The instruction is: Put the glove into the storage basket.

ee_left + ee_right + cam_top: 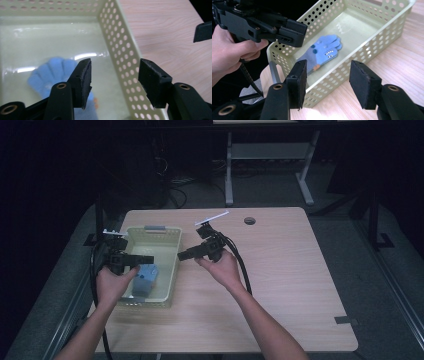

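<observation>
I hold a gripper in each hand. My left gripper [142, 259] hangs over the pale green basket [175, 251], and its jaws are apart with nothing between them. In the left gripper view the jaws sit above the basket's floor and its side wall full of holes. My right gripper [183, 254] is just beside the basket, over the wooden table [280, 270]. Its jaws are apart too, and they hold nothing.

The blue glove [322, 53] lies flat on the bottom of the basket, near the end closest to me. It has a little monster face with white teeth, some darker blue dots and an orange spot. Nothing touches the glove. In the right gripper view I can see my left hand [229, 51] holding the other gripper above the basket's near corner.
</observation>
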Demonstrator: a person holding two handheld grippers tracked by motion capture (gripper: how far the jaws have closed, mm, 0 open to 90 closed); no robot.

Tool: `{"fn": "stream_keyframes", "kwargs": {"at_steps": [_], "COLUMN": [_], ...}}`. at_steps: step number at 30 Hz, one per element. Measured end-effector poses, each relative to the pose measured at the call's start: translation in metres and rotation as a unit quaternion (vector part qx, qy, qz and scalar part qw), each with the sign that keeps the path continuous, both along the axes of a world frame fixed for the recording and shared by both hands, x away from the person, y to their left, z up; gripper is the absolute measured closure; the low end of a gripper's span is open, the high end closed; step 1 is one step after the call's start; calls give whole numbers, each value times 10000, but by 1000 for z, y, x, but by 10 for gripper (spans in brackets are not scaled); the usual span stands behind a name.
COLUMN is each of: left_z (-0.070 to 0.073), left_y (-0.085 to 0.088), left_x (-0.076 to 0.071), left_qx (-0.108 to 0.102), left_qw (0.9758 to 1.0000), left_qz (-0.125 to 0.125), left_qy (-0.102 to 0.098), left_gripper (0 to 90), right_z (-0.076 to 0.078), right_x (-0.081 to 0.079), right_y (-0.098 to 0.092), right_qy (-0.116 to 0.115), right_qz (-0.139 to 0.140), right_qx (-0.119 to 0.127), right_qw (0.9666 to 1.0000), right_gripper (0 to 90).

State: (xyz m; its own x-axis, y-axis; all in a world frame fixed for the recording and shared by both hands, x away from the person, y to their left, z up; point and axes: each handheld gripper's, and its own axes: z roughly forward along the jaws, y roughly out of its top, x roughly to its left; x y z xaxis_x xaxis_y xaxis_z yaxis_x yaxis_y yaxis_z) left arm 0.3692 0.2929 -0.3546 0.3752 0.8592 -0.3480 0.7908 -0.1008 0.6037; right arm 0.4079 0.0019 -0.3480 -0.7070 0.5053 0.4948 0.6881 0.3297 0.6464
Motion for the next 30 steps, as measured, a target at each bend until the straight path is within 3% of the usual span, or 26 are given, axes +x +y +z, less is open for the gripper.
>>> {"fn": "stream_keyframes", "kwargs": {"at_steps": [18, 30], "left_z": [9, 8], "left_y": [-24, -43], "left_x": [-3, -12], "left_qx": [53, -85], "left_qw": [9999, 9992], "left_qz": [-45, -305], "left_qy": [-137, -224], "left_gripper": [383, 347], "right_z": [1, -3], "right_x": [-4, -19], "right_y": [-30, -57], "right_qy": [2, 14], "right_qz": [-76, -190], "right_qx": [181, 211], "right_qw": [9998, 9996], "right_gripper": [435, 411]}}
